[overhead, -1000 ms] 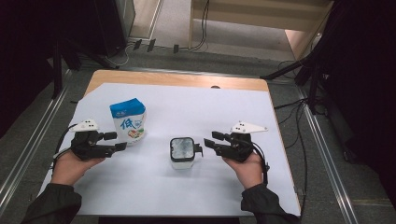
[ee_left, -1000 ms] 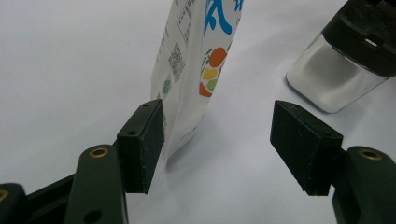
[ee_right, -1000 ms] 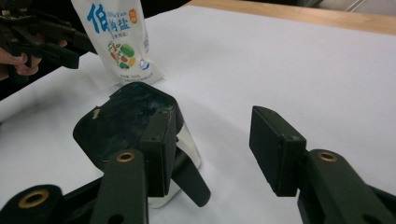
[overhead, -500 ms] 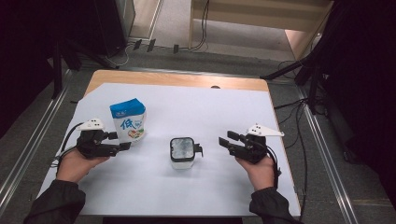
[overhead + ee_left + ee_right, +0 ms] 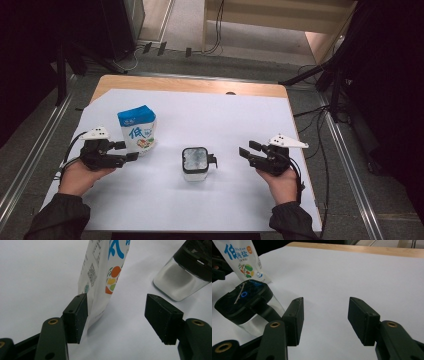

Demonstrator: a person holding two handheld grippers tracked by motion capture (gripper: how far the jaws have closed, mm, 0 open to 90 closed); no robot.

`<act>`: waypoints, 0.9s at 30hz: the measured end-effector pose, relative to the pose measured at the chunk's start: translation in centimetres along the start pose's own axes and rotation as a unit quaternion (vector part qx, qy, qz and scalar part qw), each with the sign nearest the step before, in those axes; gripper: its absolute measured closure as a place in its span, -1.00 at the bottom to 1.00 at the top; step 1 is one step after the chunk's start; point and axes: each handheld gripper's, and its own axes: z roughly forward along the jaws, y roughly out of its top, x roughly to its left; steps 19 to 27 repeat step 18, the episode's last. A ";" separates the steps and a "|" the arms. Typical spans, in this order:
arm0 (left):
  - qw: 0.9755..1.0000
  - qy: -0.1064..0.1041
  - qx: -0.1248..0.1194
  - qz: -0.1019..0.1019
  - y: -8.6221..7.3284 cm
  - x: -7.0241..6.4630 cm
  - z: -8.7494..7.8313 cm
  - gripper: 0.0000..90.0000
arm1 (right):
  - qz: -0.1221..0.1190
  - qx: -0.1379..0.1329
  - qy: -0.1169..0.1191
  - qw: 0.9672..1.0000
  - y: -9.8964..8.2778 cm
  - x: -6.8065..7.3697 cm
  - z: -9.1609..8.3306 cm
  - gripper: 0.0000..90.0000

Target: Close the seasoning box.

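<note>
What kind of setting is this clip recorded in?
Probably a lab or data-collection rig, not a home: a table covered with a white sheet, cables running over the floor, dark stands beside it, and only a salt bag and a jar laid out.

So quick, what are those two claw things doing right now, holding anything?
Left gripper: jaws open around the salt bag's lower corner, not clamped.
Right gripper: jaws open, just been opening, nothing between them; glass jar beside it.
</note>
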 end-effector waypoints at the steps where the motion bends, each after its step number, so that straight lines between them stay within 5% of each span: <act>1: 1.000 -0.001 0.002 0.002 0.0 0.0 0.0 -0.20 | -0.001 0.001 0.001 1.000 0.0 0.0 0.0 0.06; 27: 1.000 0.003 -0.003 0.001 0.0 0.1 -0.3 -0.20 | -0.003 0.009 0.003 1.000 -0.1 0.1 0.4 0.04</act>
